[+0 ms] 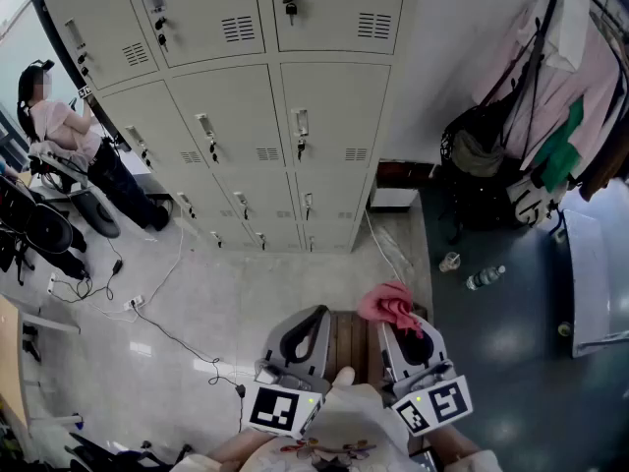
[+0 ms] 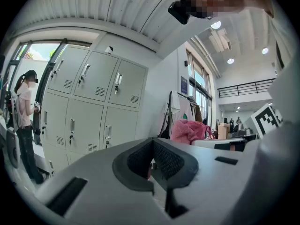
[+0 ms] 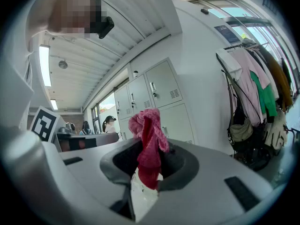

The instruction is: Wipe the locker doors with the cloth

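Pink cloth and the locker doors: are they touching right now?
Apart. The head view shows the pink cloth clamped in the right gripper, with bare floor between it and the locker doors.

Locker doors (image 1: 295, 116) — smooth painted metal, pale, low sheen.
Cloth (image 3: 147, 144) — pink, fuzzy, soft nap.
Left gripper (image 2: 151, 161) — matt grey plastic shell; fingers (image 2: 171, 161) lined with dark, finely textured padding.
Floor (image 1: 226, 303) polished, glossy.

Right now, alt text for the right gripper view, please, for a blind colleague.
The right gripper is shut on a pink cloth that sticks up from between its jaws. Behind it, grey lockers stand against a white wall, with clothes hanging at right.
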